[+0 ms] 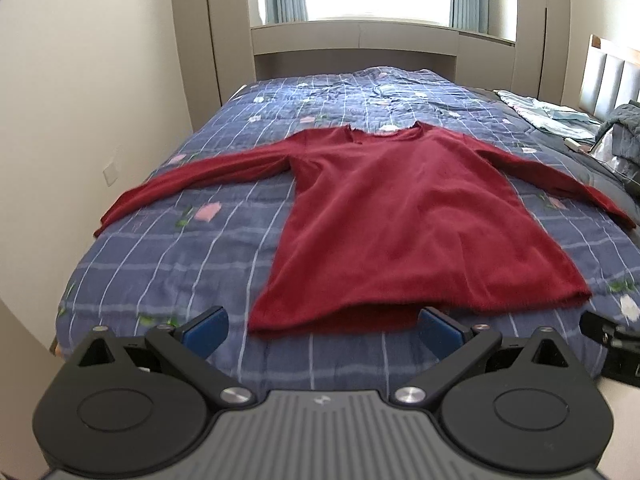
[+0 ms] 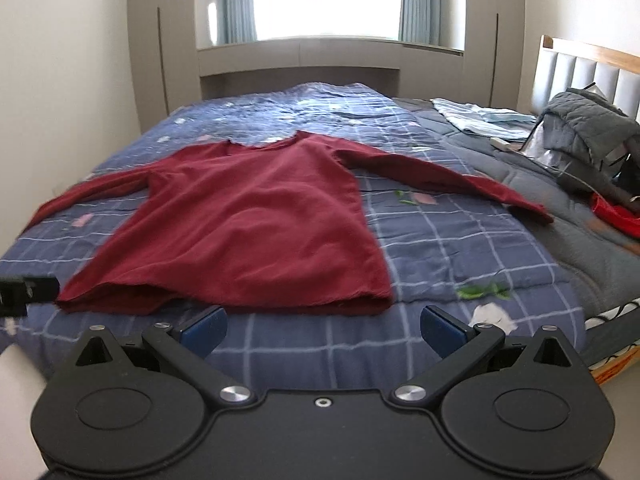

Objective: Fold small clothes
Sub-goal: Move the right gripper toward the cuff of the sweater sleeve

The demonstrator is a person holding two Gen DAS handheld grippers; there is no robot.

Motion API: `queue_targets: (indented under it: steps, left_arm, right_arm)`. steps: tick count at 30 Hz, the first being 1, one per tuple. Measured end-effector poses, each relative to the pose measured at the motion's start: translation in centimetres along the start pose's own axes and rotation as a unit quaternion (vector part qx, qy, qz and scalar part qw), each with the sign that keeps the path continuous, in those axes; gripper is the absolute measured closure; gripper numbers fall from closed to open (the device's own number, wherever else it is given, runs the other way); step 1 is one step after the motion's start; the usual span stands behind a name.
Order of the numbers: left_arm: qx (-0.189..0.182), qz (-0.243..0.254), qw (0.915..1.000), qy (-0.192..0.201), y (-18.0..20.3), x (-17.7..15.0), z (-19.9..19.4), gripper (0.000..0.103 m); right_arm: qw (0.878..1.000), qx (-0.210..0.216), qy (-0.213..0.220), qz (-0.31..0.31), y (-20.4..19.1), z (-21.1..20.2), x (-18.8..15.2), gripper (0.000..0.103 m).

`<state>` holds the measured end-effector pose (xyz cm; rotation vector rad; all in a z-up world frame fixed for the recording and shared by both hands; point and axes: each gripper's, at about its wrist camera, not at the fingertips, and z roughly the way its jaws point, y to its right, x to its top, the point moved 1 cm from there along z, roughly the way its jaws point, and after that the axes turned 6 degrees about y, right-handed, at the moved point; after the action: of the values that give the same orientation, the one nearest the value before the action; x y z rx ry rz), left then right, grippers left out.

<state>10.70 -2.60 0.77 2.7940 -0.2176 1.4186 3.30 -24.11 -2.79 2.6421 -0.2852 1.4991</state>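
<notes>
A dark red long-sleeved top [image 1: 400,216] lies flat on the bed, both sleeves spread out, hem toward me and neckline at the far side. My left gripper [image 1: 322,330] hovers open just before the hem, its blue pads [image 1: 206,330] empty. In the right wrist view the same top [image 2: 248,220] lies left of centre. My right gripper [image 2: 324,330] stands open just short of the hem's right corner, holding nothing. Each gripper shows at the other view's edge: the right one [image 1: 612,340] and the left one [image 2: 24,290].
The bed has a blue checked quilt [image 1: 200,248] with flower prints. A grey padded jacket [image 2: 584,128], light blue cloth [image 2: 480,118] and a red item [image 2: 616,214] lie at the right by the headboard [image 2: 588,68]. A wall [image 1: 80,120] runs along the left.
</notes>
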Motion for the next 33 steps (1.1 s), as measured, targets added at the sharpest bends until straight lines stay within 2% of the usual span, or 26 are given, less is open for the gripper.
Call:
queue_targets:
  steps: [12,24,33]
  left_arm:
    - [0.003,0.032,0.9994,-0.01,4.0,7.2,9.0,0.0]
    - [0.0,0.061,0.9981,-0.003,10.4,14.8,19.5,0.0]
    - [-0.039,0.085,0.9956,0.003,17.2,17.8,27.4,0.0]
  right_arm:
    - [0.999,-0.019,-0.022,0.016,3.4,8.8,4.3,0.0]
    - [0.997,-0.057,-0.025,0.034,9.0,19.0,8.2,0.0]
    - [0.995,-0.088,-0.001,0.053,14.5,24.7,9.1,0.0]
